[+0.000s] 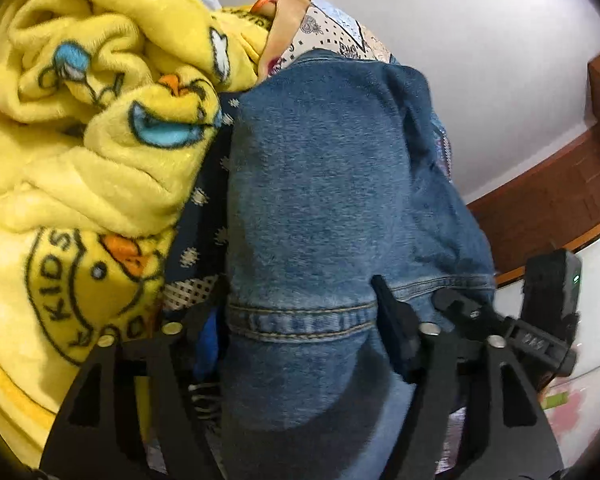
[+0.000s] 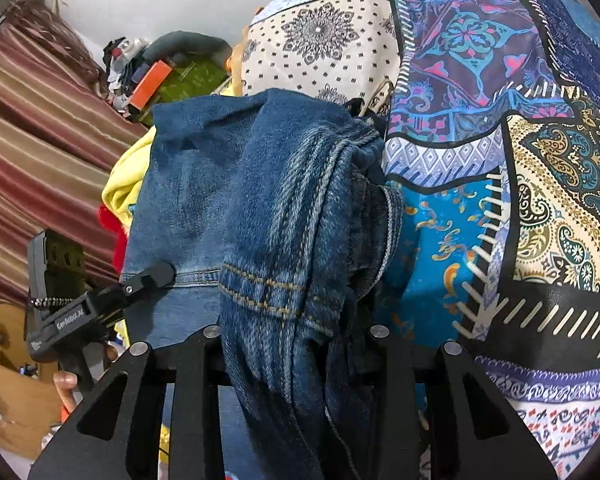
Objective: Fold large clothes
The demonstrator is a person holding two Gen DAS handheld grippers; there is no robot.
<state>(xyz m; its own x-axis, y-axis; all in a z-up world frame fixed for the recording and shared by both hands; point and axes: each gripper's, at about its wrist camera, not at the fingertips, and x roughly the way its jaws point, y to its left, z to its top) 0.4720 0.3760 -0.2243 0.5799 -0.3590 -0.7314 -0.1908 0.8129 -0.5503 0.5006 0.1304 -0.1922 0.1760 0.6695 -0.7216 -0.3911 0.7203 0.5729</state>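
Note:
A pair of blue jeans [image 1: 324, 184] drapes over a pile of clothes and fills the middle of both views [image 2: 236, 184]. My left gripper [image 1: 300, 320] is shut on the jeans at a stitched hem; denim bulges between and over its fingers. My right gripper [image 2: 292, 320] is shut on a bunched seam of the same jeans, its fingertips buried in the folds. The left gripper's finger also shows in the right wrist view [image 2: 148, 278], pinching the hem. The right gripper's finger shows at the lower right of the left wrist view [image 1: 460, 304].
A yellow fleece blanket [image 1: 100, 128] with duck prints lies left of the jeans. A patterned patchwork cloth [image 2: 480, 128] lies right of them. Striped curtain [image 2: 28, 152] at left, white wall [image 1: 480, 60] and wooden furniture [image 1: 560, 192] behind.

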